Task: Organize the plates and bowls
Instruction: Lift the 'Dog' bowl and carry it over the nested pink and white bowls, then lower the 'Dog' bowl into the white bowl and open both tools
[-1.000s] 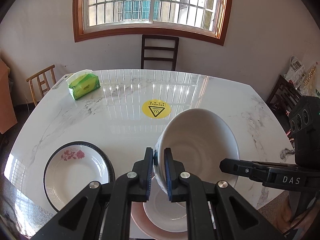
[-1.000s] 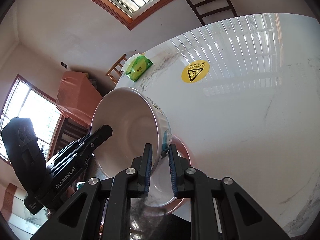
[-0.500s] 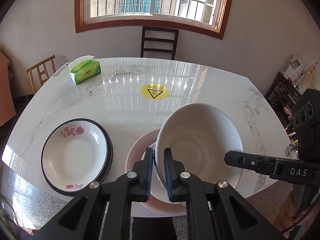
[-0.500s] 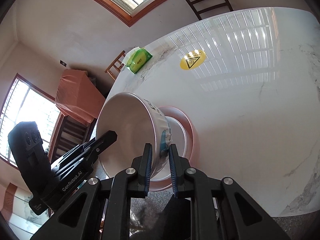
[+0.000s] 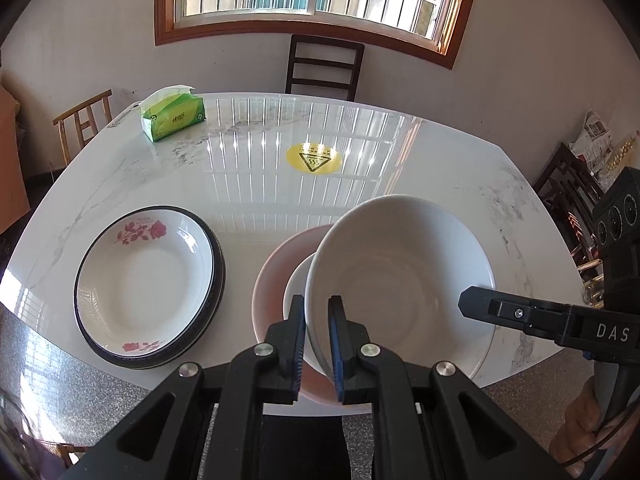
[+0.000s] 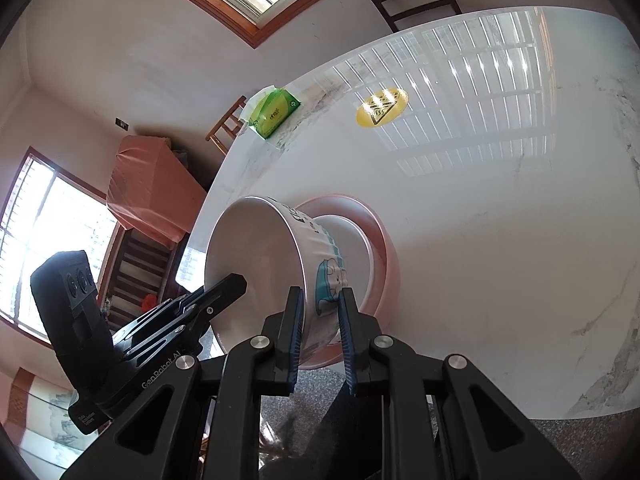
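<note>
A large white bowl (image 5: 400,280) with a blue cartoon print on its outside (image 6: 320,256) hangs tilted between both grippers. My left gripper (image 5: 316,340) is shut on its near rim. My right gripper (image 6: 320,324) is shut on the opposite rim, and one of its fingers (image 5: 480,308) reaches in from the right. The bowl's foot sits low over a small white dish (image 5: 296,288) that lies on a pink plate (image 5: 272,280). Whether the foot touches the dish is hidden. A white plate with red roses and a black rim (image 5: 148,280) lies flat to the left.
On the white marble table (image 5: 248,184) are a green tissue box (image 5: 174,118) at the far left and a yellow warning sticker (image 5: 313,158) in the middle. Chairs stand around the table, one dark chair (image 5: 324,66) under the window. A person's hand (image 5: 580,428) holds the right gripper.
The bowl has come down and toward the near edge, now low over the white dish and pink plate. Both grippers keep their hold on its rim.
</note>
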Demonstrator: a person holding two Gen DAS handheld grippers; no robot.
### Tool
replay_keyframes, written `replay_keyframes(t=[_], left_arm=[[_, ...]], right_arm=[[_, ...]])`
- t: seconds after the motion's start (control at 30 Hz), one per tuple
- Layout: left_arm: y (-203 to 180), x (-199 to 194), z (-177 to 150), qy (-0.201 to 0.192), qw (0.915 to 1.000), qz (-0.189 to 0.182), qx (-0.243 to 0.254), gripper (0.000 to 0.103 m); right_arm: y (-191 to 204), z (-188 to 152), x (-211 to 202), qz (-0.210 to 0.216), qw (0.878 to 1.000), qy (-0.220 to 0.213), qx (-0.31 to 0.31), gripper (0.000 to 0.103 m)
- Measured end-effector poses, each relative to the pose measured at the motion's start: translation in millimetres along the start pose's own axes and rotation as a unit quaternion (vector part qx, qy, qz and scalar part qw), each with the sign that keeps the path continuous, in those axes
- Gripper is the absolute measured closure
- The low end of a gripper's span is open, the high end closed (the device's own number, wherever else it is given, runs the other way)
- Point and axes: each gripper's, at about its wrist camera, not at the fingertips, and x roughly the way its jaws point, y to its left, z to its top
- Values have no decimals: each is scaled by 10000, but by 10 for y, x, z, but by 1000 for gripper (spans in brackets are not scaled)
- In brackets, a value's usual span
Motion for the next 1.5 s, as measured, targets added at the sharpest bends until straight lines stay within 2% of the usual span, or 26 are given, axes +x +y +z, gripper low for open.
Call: replay_keyframes(t=[0.77, 1.5], left_arm=[[111, 211, 9, 205, 9997, -41, -132, 92], [103, 365, -43, 311, 9995, 79, -67, 92]], right_arm=[[-21, -20, 129, -85, 9999, 117, 26, 86], [-68, -32, 207, -117, 9996, 223, 110, 85]])
